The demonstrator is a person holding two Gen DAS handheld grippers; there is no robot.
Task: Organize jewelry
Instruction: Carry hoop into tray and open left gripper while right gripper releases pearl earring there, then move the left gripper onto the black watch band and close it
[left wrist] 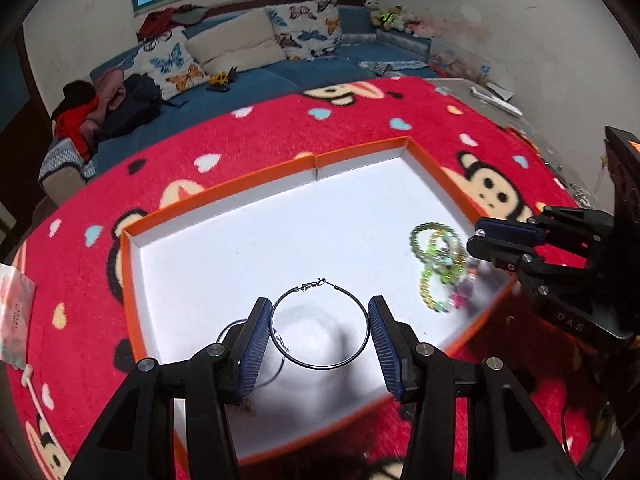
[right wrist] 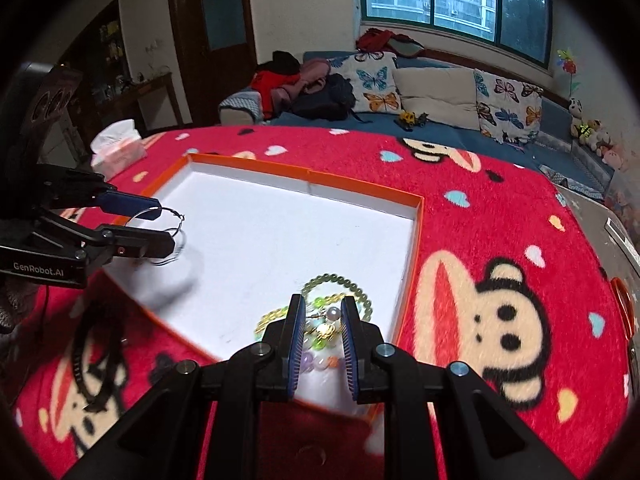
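Two grippers were in play over the orange-rimmed tray (left wrist: 224, 196) with its white floor, sitting on that red monkey blanket (left wrist: 360, 120). My left gripper (left wrist: 320, 330) had a big thin hoop earring (left wrist: 320, 326) pinched across its width between the blue pads, so it was closed on that, held up over the near part of the tray. A second hoop (left wrist: 230, 330) peeked out behind my left finger, lying on the white floor as far as I could tell. My right gripper (right wrist: 322, 338) was nearly closed on a small pearl earring (right wrist: 334, 314), the pearl sitting right against the right-hand pad, hovering over the tangle of green and yellow bead bracelets (right wrist: 340, 286) in the tray's corner. A few loose pastel beads (right wrist: 316, 360) lay under my fingers there too.

Around the tray: a tissue box (right wrist: 118, 148) off at the blanket's far edge, a plastic bag (left wrist: 14, 316) on the left side, something dark and chain-like (right wrist: 96, 356) on the blanket near me, couch with butterfly pillows (right wrist: 374, 80) behind. Both grippers tilted steeply down, coming in from opposite sides of the tray, well apart.
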